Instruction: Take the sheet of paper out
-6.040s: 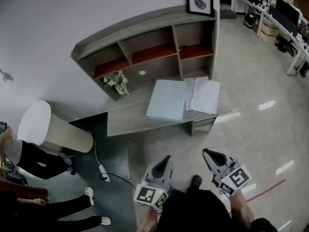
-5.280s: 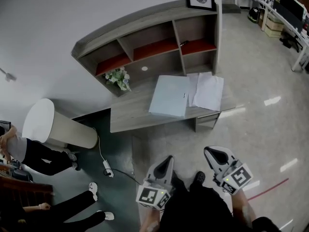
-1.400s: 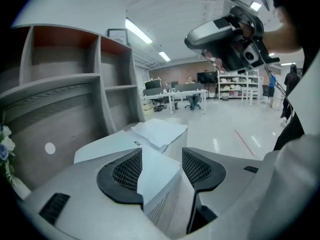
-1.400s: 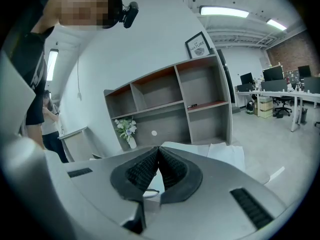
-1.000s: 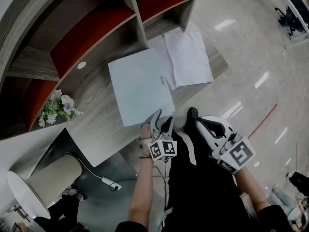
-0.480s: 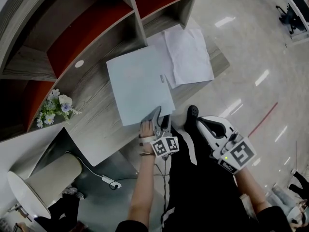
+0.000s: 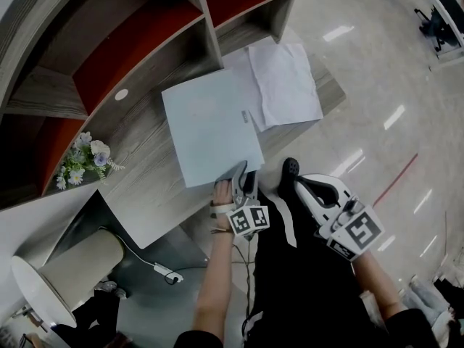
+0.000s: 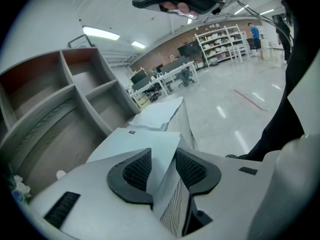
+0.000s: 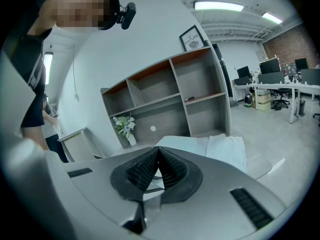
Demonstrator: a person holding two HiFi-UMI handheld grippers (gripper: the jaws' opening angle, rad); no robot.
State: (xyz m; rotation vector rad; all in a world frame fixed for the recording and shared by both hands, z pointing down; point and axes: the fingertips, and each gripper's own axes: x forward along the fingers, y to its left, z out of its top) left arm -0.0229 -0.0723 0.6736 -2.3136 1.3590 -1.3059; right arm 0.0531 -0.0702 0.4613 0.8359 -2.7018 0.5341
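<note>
A grey wood-grain desk (image 7: pixel 141 194) is seen from above, with a shelf unit (image 7: pixel 109 56) built along its far side; the shelf boards are lined in red. A small bunch of white flowers (image 7: pixel 87 162) is set at the desk's left end. The floor (image 7: pixel 377 64) to the right is glossy and pale, and a red line (image 7: pixel 399 180) is marked across it. A white cylindrical stand (image 7: pixel 65 274) and a power strip (image 7: pixel 165 272) are seen on the floor to the near left.

A pale blue folder (image 7: pixel 210 125) is laid flat in the middle of the desk, with a small tab at its right edge. The white sheets of paper (image 7: pixel 286 82) are spread flat just right of the folder, slightly creased, and appear to be overlapped by the folder's right edge.

The left gripper (image 7: pixel 243 176) is held at the folder's near right corner. Its jaws have just been closing and are parted, with that corner between them; no firm press of the pads is shown. The right gripper (image 7: pixel 303 185) is held off the near right of the desk, with its jaws closed on nothing.
</note>
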